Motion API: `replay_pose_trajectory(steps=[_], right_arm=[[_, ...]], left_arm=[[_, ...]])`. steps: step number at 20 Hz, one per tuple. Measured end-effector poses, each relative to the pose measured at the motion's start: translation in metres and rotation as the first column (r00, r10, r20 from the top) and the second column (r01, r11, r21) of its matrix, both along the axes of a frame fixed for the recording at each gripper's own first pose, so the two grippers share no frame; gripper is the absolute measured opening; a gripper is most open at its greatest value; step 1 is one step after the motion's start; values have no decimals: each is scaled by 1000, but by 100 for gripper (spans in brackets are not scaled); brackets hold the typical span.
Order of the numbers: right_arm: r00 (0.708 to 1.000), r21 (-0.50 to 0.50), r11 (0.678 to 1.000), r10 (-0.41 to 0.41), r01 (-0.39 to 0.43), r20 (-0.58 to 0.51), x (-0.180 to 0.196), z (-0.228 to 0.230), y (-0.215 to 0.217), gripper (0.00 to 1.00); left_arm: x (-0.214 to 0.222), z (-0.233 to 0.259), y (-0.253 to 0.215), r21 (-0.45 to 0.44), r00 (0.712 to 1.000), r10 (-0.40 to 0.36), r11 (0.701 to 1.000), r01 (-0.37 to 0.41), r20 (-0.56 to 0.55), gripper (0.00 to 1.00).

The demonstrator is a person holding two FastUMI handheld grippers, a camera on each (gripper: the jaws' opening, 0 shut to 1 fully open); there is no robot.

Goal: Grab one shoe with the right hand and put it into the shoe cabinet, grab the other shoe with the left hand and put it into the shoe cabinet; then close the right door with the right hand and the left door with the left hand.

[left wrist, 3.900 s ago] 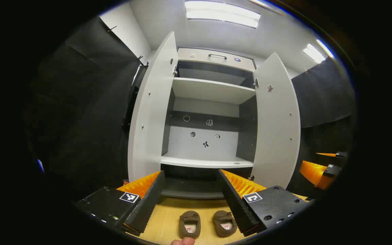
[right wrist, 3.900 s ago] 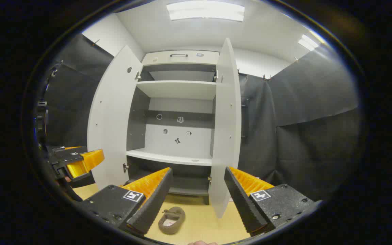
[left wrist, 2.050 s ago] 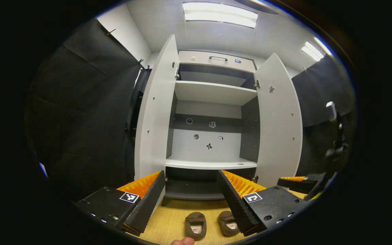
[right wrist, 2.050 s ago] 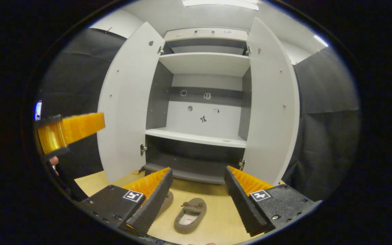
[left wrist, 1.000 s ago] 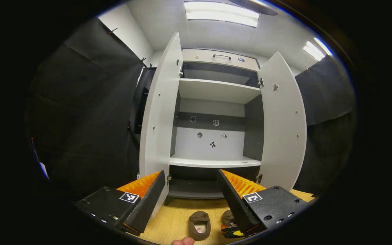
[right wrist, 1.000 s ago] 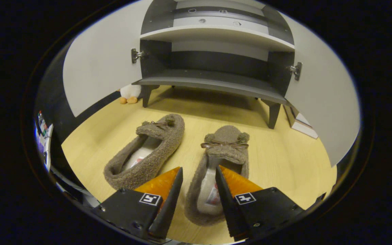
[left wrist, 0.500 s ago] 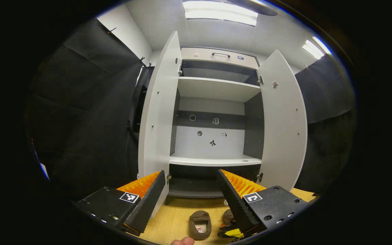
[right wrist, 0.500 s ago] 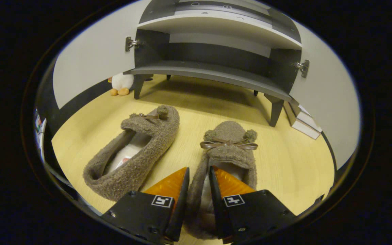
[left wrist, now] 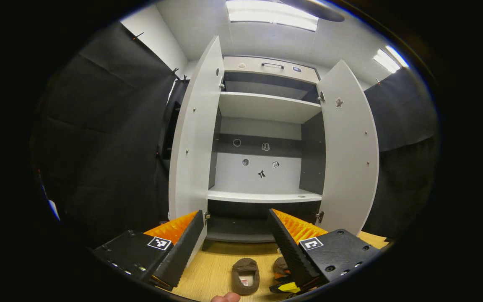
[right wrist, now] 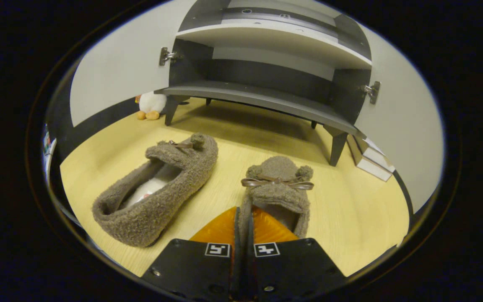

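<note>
In the right gripper view, the right claw (right wrist: 241, 218) is pinched nearly closed on the side wall of the right slipper (right wrist: 277, 184), a fuzzy brown shoe with a thin ribbon bow, resting on the wooden floor (right wrist: 359, 218). The other slipper (right wrist: 157, 197) lies just beside it to the left, a white tag inside too small to read. Ahead stands the shoe cabinet (right wrist: 262, 100), with a plush toy (right wrist: 151, 105) at its left leg. In the left gripper view, the left claw (left wrist: 235, 235) hangs wide open and empty above the floor, facing the cabinet with left door (left wrist: 193, 138) and right door (left wrist: 348, 147) swung open; small stickers on the back panel are illegible.
</note>
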State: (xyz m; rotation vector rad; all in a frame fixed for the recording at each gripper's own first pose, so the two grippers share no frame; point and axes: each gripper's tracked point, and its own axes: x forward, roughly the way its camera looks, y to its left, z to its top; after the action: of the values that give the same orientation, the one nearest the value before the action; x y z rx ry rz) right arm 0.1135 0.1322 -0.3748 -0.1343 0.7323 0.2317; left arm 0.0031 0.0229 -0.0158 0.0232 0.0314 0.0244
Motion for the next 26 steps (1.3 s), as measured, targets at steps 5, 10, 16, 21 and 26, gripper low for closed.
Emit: replay_pose_trajectory(steps=[5,10,16,21,26], right_arm=[[990,2,1000,-10,10,138,1,29,-14,6],[970,9,1000,-7,5,242,-1,84,-35,5],[926,28,1000,-8,-3,377,-1,200,-43,5],[909,85,996,0,-39,416,30,292,-37,5],[891,69,997,6,-43,454,100,361,-34,5]], left_arm=[[1,-7,-1,-4,1000,-7,1000,6,-15,95],[0,-9,-8,-9,1000,-24,1000,24,-15,95],[2,-7,-12,19,999,-38,999,38,4,95],[0,-5,-18,-1,999,-47,999,47,6,95],[-3,-5,-21,34,998,-56,998,55,15,95]])
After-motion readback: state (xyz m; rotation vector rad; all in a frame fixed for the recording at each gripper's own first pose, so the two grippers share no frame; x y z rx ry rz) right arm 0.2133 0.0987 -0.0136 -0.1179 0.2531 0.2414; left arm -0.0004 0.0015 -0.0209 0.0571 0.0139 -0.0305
